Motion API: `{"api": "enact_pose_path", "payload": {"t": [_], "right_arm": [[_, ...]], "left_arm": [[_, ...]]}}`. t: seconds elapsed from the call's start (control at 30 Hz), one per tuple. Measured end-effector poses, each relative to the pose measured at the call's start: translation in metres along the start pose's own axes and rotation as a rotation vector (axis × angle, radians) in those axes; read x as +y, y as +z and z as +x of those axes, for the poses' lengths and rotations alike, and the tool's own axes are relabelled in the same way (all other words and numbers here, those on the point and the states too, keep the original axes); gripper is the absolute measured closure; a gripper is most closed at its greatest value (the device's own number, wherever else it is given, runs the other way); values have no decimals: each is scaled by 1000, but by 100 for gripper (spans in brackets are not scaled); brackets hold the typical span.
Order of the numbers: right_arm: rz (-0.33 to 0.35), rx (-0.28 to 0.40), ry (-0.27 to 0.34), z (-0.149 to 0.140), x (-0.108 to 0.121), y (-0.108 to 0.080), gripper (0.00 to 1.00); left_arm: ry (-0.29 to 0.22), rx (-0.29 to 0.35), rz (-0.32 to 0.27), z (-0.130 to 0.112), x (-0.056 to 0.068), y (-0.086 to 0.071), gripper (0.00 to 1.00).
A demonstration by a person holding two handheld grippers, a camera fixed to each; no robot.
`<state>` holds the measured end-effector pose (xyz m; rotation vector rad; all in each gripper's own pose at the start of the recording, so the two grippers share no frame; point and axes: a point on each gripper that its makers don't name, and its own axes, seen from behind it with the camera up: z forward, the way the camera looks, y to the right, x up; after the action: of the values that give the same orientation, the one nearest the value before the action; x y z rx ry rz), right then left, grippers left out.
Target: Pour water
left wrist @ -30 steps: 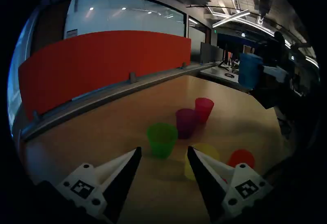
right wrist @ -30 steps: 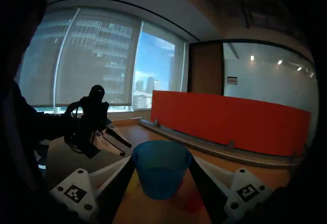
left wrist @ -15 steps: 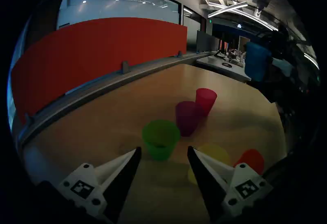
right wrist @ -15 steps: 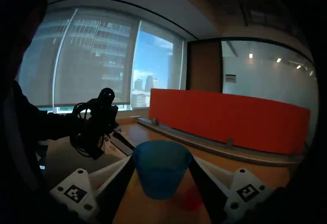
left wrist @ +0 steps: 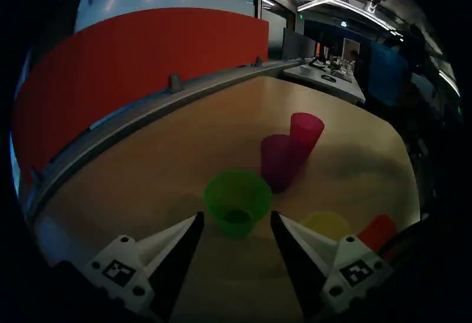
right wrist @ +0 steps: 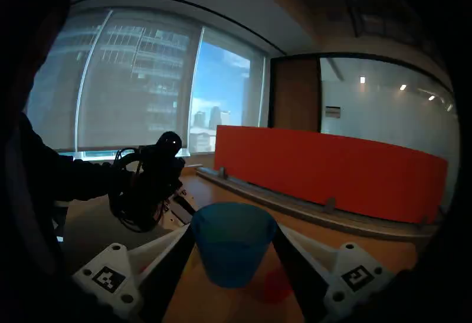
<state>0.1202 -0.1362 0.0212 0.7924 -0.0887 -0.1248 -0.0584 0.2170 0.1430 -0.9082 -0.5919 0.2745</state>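
My left hand-held gripper [left wrist: 236,217] hangs low over the worktop [left wrist: 165,158]. Its fingers are spread wide with nothing between them. The green cup [left wrist: 238,196] stands upright just ahead of the gap, apart from both fingers. Behind the green cup and a little to its right stands a purple cup [left wrist: 281,159]. Just past that is a pink cup [left wrist: 306,131], and the two are close together. A yellow cup [left wrist: 326,224] sits to the right of the green cup, with an orange cup [left wrist: 377,231] farther right again. My right hand-held gripper [right wrist: 233,230] clamps a blue cup [right wrist: 233,246] upright, one finger on each side. In the left gripper view that blue cup is up off the worktop, well beyond the green cup and to its right. I cannot tell whether it holds water.
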Motion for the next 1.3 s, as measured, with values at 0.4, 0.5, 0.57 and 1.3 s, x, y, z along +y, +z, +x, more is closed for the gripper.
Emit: {"api": "enact_pose_path", "payload": {"t": [0.4, 0.5, 0.57, 1.3], "right_arm": [[1, -16, 6, -9, 5, 6, 8], [0, -16, 10, -11, 6, 6, 8], [-1, -17, 13, -12, 7, 7, 8], [-8, -31, 25, -23, 15, 10, 8]], "left_arm": [[13, -35, -26, -2, 0, 20, 17], [16, -43, -33, -2, 1, 24, 17], [18, -46, -37, -1, 2, 26, 17], [5, -87, -79, -3, 8, 46, 17]]}}
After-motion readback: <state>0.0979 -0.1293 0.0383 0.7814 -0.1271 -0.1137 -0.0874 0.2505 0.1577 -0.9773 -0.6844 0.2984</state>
